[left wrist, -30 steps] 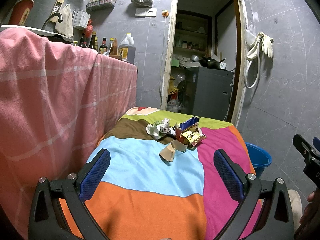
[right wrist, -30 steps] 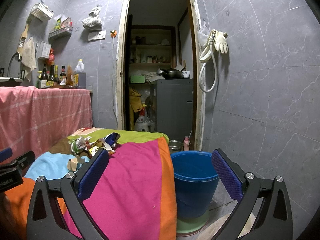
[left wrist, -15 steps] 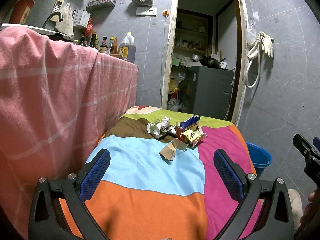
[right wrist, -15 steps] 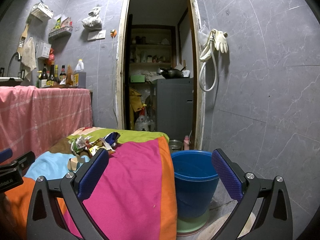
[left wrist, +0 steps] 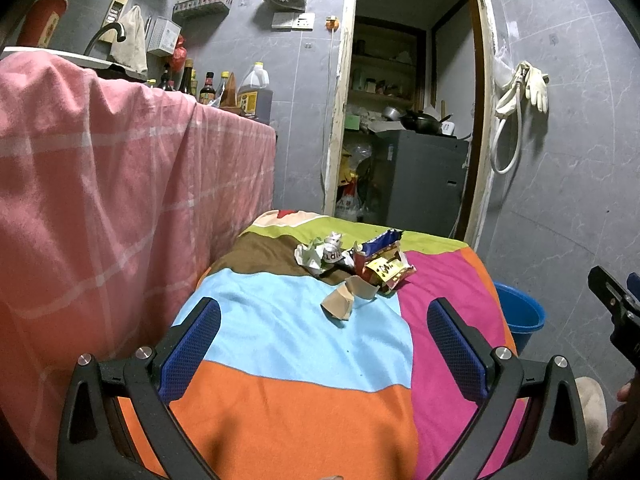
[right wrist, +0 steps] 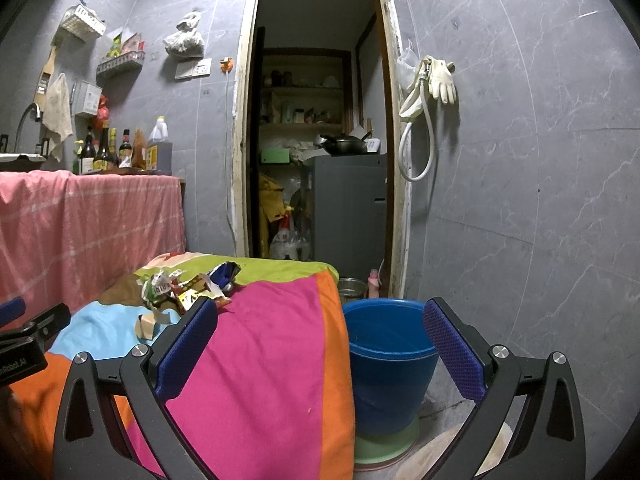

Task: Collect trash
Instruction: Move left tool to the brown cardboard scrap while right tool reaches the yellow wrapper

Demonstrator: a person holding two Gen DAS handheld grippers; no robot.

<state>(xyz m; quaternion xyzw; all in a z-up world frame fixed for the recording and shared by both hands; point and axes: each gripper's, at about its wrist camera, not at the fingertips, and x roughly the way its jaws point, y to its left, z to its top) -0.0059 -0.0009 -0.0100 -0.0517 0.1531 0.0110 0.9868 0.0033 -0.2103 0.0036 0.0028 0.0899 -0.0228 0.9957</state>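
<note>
Almost nothing differs from the frame a second ago: the trash sits where it was, and the left view has crept only a touch nearer to it. The left gripper (left wrist: pixel 324 316) hangs low in its frame, its blue textured pads spread wide apart and holding nothing, above the soft patchwork cloth (left wrist: pixel 280 344) of orange, pale blue, magenta and brown blocks. At the centre of that view lies the trash pile: a crumpled white wrapper (left wrist: pixel 320 254), a glossy torn snack packet (left wrist: pixel 382 266) in red, blue and yellow, and a folded scrap of tan cardboard (left wrist: pixel 346 298) just in front, touching the packet. The right gripper (right wrist: pixel 320 338) is likewise spread open and empty, with the round blue plastic bucket (right wrist: pixel 390 360) showing between its fingers at the lower centre, standing on the floor just beside the cloth's orange edge. A pink checked cloth (left wrist: pixel 100 184) drapes the counter at the left.
</note>
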